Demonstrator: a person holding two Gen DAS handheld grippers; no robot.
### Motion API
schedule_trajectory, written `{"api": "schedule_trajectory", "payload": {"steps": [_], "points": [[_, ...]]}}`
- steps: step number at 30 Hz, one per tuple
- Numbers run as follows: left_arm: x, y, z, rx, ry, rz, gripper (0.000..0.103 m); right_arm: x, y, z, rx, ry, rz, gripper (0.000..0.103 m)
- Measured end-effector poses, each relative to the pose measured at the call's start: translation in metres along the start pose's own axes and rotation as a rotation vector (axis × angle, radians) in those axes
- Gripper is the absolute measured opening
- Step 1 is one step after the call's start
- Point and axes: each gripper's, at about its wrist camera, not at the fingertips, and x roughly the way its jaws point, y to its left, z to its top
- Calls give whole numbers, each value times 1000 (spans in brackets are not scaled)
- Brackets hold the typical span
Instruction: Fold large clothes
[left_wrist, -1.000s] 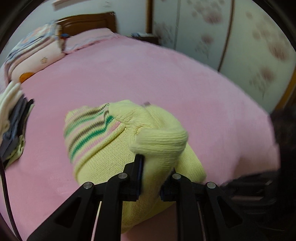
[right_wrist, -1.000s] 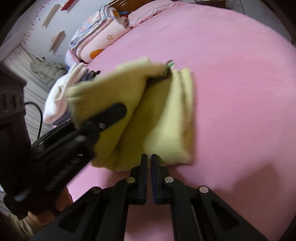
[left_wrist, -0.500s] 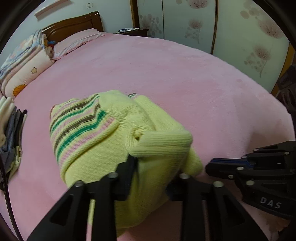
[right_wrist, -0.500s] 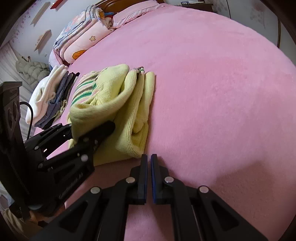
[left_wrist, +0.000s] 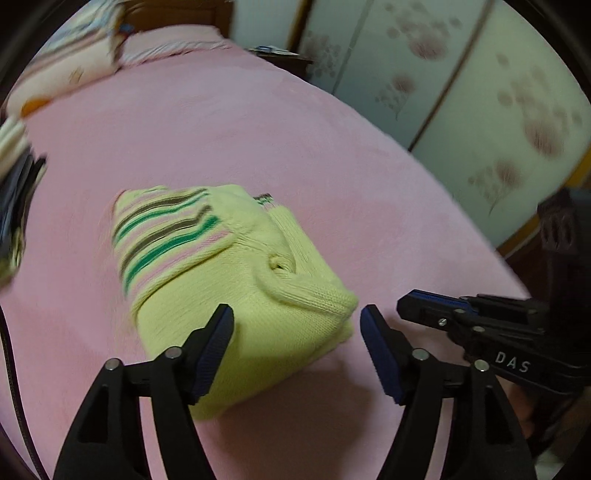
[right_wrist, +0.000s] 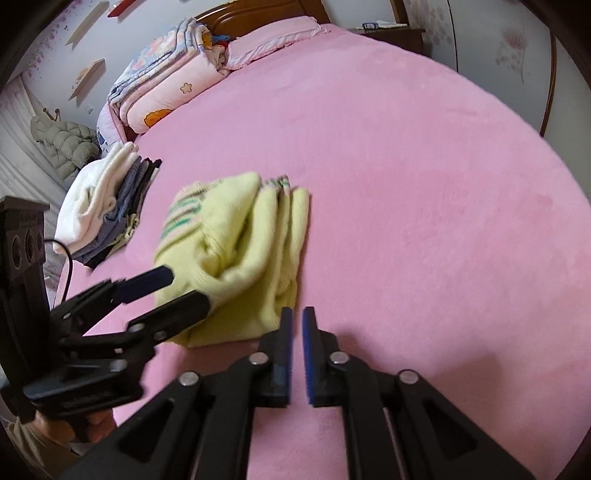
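A yellow knit sweater (left_wrist: 236, 280) with green, brown and pink stripes lies folded in a thick bundle on the pink bed (left_wrist: 295, 140). It also shows in the right wrist view (right_wrist: 240, 254). My left gripper (left_wrist: 297, 325) is open, its jaws wide apart on either side of the bundle's near end, holding nothing. It shows from the side in the right wrist view (right_wrist: 177, 291). My right gripper (right_wrist: 297, 325) is nearly shut and empty, just right of the sweater's near corner. It shows at the right in the left wrist view (left_wrist: 428, 302).
A stack of folded white, blue and dark clothes (right_wrist: 107, 199) lies at the bed's left edge. Folded quilts (right_wrist: 166, 81) and a pillow (right_wrist: 273, 40) sit by the wooden headboard. Wardrobe doors (left_wrist: 480, 92) stand along the right side.
My left gripper has opened and let go of the sweater's folded end, which now rests on the bundle. My right gripper's jaws have parted by a small gap.
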Motion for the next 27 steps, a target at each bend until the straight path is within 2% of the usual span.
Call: {"api": "schedule_trajectory", "payload": {"steps": [2, 3, 6, 9, 12, 17, 19, 20, 21, 27], "points": [[-15, 11, 3, -68, -13, -12, 73, -12, 7, 8, -7, -19, 17, 32], [-23, 17, 4, -106, -21, -2, 73, -18, 12, 13, -10, -33, 33, 35], [-36, 36, 3, -183, -20, 86, 73, -24, 29, 26, -40, -51, 62, 36], [-36, 55, -2, -248, 10, 169, 73, -12, 50, 40, -98, -23, 78, 36], [-32, 71, -2, -282, 25, 209, 73, 14, 70, 46, -179, 45, 70, 36], [-22, 83, -2, -303, 36, 235, 73, 64, 87, 44, -276, 173, -2, 36], [-16, 84, -1, -307, 42, 243, 73, 73, 84, 42, -276, 189, -22, 34], [-12, 83, -1, -308, 48, 249, 73, 74, 81, 42, -269, 188, -15, 17], [-8, 82, 0, -308, 52, 250, 73, 75, 79, 42, -267, 189, -4, 12], [0, 77, -2, -298, 52, 260, 73, 57, 65, 34, -221, 127, 35, 7]]}}
